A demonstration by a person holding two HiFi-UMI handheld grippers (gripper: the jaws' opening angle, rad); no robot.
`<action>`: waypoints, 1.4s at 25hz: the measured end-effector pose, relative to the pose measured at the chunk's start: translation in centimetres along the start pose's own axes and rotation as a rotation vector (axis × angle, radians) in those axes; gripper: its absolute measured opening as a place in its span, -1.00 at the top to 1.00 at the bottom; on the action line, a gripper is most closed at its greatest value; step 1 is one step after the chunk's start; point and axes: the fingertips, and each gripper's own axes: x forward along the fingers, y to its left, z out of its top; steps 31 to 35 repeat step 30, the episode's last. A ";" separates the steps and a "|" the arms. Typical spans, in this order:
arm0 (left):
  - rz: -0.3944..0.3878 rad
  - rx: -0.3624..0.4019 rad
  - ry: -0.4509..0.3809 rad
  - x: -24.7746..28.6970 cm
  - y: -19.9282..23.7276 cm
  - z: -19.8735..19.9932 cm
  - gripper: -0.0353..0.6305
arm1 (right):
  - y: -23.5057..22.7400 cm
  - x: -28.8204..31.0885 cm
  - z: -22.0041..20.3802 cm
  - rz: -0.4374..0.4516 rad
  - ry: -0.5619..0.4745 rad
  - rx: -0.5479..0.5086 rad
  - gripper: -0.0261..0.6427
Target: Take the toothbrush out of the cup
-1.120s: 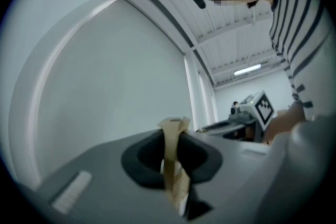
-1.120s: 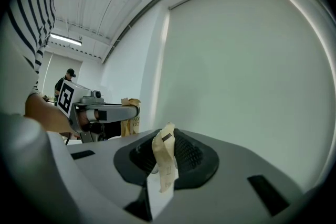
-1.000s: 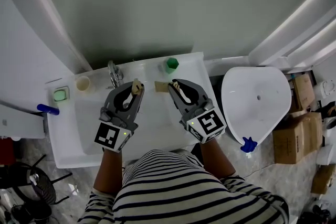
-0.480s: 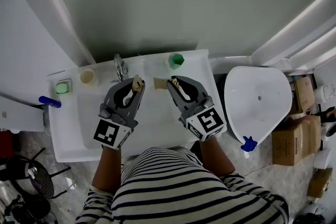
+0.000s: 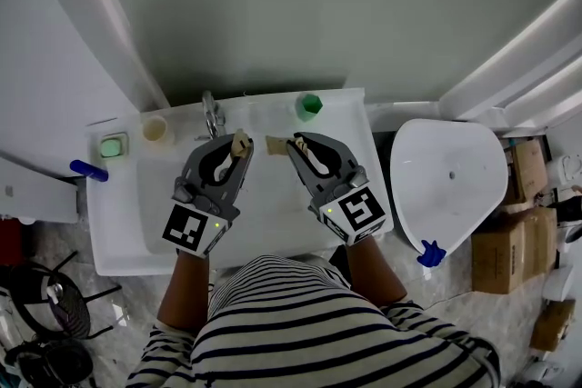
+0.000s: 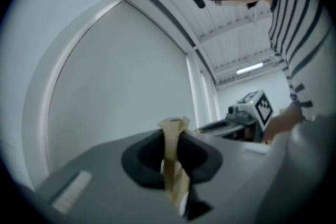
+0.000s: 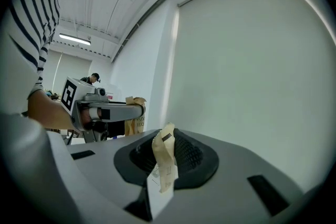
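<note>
Toothbrush: not made out. Hovered over sink (image 5: pixel 114 241) as before, left gripper (image 5: pixel 240 144) and right gripper (image 5: pixel 293 144) pressed together, empty; left cup (image 5: pixel 155 129) at back-left corner untouched.

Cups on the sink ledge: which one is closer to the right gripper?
The green cup, right of the faucet, just beyond the right gripper. The beige cup sits left of the faucet, by the soap dish.
</note>
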 end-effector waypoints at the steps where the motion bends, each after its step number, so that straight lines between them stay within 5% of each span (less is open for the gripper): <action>1: 0.001 0.002 0.001 0.0 -0.1 0.0 0.76 | 0.0 0.0 0.0 0.003 0.001 -0.004 0.76; 35: 0.002 -0.021 0.014 1.8 -2.9 -0.6 0.76 | -1.4 -2.1 -1.9 0.003 0.038 0.009 0.77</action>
